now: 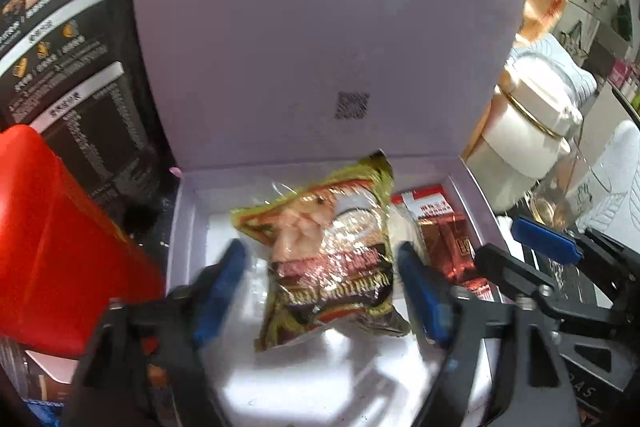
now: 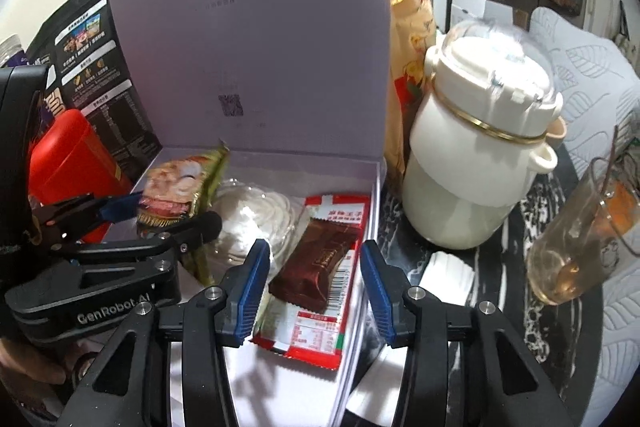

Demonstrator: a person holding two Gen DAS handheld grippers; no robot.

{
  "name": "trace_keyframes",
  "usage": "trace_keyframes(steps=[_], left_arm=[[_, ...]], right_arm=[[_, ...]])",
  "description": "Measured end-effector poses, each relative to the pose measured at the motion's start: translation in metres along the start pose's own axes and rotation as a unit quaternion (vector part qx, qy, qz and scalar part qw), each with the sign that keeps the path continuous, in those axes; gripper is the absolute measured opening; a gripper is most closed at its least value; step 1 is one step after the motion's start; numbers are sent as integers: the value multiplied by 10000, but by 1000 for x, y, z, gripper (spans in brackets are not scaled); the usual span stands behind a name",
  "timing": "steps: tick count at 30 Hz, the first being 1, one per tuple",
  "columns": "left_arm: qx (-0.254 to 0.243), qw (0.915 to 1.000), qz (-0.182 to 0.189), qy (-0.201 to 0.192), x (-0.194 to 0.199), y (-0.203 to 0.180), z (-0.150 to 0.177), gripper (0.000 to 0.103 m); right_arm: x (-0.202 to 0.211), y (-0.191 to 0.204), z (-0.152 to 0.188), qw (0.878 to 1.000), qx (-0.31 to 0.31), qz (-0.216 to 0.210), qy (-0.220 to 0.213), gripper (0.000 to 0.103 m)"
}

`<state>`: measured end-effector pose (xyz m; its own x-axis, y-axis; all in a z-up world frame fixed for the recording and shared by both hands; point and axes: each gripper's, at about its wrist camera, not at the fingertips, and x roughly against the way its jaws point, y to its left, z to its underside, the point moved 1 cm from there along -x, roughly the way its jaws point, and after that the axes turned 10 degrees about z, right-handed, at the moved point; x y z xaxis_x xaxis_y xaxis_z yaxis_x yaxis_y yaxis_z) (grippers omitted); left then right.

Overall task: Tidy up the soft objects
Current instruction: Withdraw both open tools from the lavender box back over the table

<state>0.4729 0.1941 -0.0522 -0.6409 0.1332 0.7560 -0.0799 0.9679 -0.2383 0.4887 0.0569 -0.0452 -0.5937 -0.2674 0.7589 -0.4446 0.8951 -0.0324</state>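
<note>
The green-edged foil snack packet (image 1: 324,259) stands tilted inside the open lilac cardboard box (image 2: 256,27), between the blue pads of the left gripper (image 1: 320,291), which appear clear of it, though blur limits certainty. The right gripper (image 2: 314,297) is released above the brown chocolate wrapper (image 2: 316,263) lying on the red-and-white packet (image 2: 320,331), beside a white cream-coloured jar (image 2: 480,155).

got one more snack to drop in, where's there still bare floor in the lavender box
Bare white floor shows in the near part of the lavender box, in front of the green-edged snack packet and left of the red wrapper. The far half is crowded: clear pastry pack, brown chocolate bar. Both grippers hang open there, left gripper, right gripper.
</note>
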Motion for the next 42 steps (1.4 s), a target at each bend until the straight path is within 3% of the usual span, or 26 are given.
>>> trace_keyframes(steps=[13,22,28,36,42], left_arm=[[-153,9992,-141,-345,31,-11,-16,90],[-101,9957,-258,-886,94,-22,-23,90],[-424,9902,-343,-1285,145,-44,-24,90],[-584,9821,1,-1791,207,-64,-10,90],[-676,9788,135,-1927,239,-74,7,90]], right_arm=[[31,-19,-10,9991,-306,110,-279,47],[85,-17,-22,9972,-237,150,-693,47],[132,-13,-24,9940,-207,213,-1049,48],[200,-10,-16,9875,-185,274,-1538,54],[241,-2,-2,9821,-127,298,-1853,57]])
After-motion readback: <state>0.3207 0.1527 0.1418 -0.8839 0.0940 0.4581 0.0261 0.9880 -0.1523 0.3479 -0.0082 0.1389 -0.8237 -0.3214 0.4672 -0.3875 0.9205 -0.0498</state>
